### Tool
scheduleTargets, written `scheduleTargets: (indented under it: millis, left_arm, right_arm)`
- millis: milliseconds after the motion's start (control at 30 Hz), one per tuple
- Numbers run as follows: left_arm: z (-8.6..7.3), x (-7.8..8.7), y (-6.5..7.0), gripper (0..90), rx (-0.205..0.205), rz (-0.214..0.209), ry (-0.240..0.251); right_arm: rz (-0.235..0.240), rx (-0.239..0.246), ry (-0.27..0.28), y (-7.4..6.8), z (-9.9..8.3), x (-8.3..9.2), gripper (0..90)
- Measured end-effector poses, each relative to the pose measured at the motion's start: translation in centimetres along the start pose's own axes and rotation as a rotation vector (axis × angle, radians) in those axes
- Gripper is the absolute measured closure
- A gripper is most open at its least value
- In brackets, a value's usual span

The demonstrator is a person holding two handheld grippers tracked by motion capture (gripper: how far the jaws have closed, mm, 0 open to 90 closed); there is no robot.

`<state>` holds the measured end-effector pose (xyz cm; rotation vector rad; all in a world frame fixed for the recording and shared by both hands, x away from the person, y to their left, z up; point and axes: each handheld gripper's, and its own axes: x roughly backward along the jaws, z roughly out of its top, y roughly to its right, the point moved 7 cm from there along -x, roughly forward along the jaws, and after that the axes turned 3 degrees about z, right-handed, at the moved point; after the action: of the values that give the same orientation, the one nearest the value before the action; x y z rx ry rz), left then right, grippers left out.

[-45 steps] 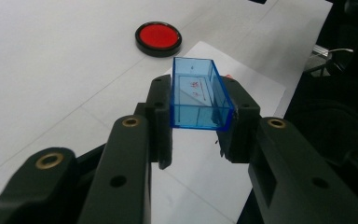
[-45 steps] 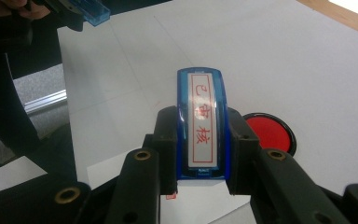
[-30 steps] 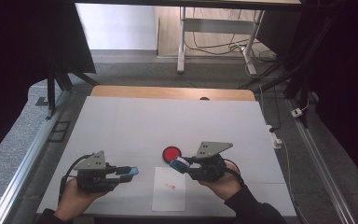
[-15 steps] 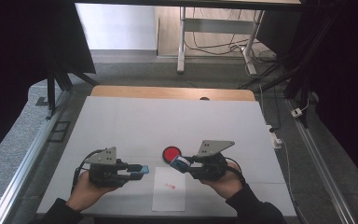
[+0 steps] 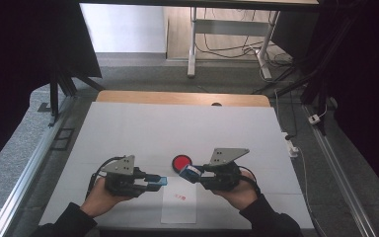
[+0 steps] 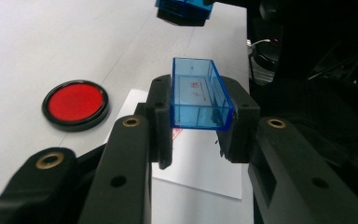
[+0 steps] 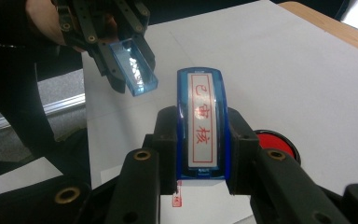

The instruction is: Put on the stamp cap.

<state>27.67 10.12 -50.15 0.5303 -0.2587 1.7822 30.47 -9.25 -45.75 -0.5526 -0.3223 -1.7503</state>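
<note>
Blue clear cap clamped in left hand-held gripper, blue stamp clamped in right hand-held gripper, both lower centre of high view, over paper sheet on desk.

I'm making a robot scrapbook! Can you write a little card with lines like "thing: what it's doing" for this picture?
left claw: shut on the clear blue cap, its open end facing away
right claw: shut on the blue stamp, red characters on its face
red ink pad: lying open on the white table, just beyond the claws
paper sheet: flat on the table between the hands, small red print on it
cap and stamp: apart, pointing toward each other
</note>
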Motion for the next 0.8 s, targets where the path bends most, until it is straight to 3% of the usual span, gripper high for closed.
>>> scheduleTargets:
  millis: [333,800]
  left_arm:
    - [0.3,-1.9,0.2,67.9,-0.051,-0.055,-0.013]
    - [0.8,-4.1,0.3,68.0,-0.074,-0.126,-0.036]
  right_arm:
    - [0.027,0.012,0.001,-0.5,0.3,0.0,70.6]
    - [0.075,0.040,-0.004,-1.3,0.4,-0.5,70.6]
